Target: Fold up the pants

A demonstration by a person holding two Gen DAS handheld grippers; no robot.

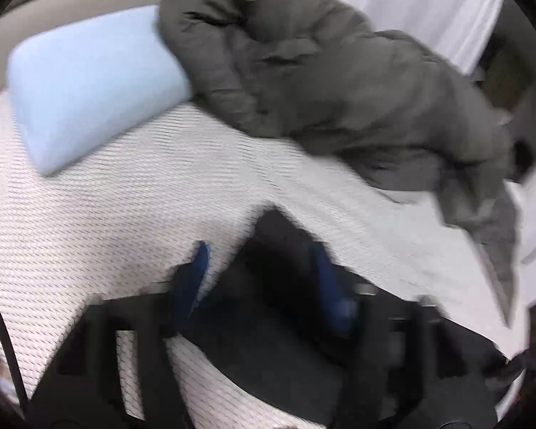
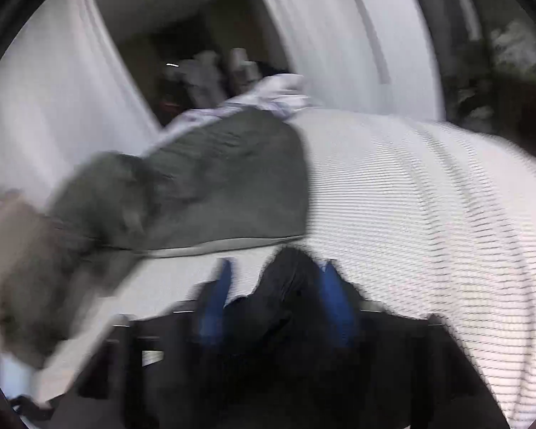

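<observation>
Both views are motion-blurred. In the left wrist view my left gripper [image 1: 264, 282] has blue fingers [image 1: 193, 279] with black pants [image 1: 268, 325] bunched between them, lifted over the white ribbed bed sheet [image 1: 107, 221]. In the right wrist view my right gripper [image 2: 277, 304] has blue fingers [image 2: 216, 304] with a bunch of the black pants [image 2: 286, 296] between them, above the same sheet [image 2: 428, 214]. The rest of the pants hangs below both grippers and is mostly hidden.
A grey-green duvet [image 1: 339, 89] lies heaped at the far right of the bed, also in the right wrist view [image 2: 214, 186]. A light blue pillow [image 1: 89, 82] lies at the back left. White wardrobe doors [image 2: 339, 35] stand beyond the bed.
</observation>
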